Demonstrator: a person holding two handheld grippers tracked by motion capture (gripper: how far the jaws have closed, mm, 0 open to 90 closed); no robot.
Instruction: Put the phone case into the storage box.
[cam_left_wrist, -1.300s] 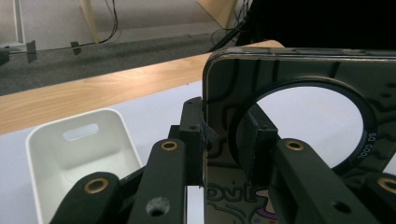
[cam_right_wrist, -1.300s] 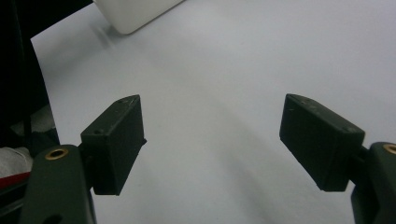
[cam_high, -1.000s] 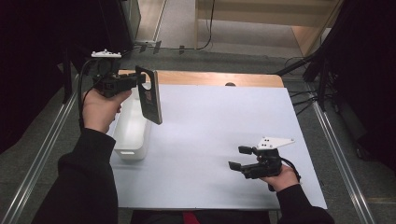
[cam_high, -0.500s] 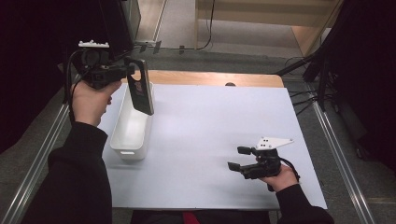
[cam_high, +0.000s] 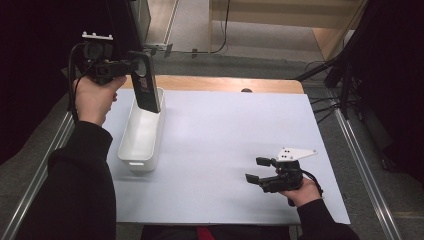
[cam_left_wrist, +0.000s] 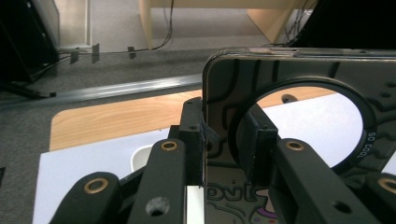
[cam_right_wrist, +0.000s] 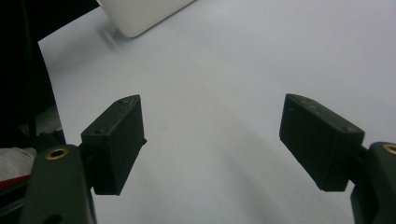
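Both arms wear black long sleeves, cuffs ending at the wrist. The left gripper and right gripper are matte black, with brass-ringed screw holes along the jaws, black cables trailing, and a pale three-cornered plate on top.

White table top, wooden strip at its far edge, grey carpet floor, black cables

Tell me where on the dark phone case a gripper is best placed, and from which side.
On a long side edge near the top, coming in level from the side: the phone case is a thin flat slab, so jaws span its thickness easily. The left gripper holds it this way, hanging upright over the white bin.
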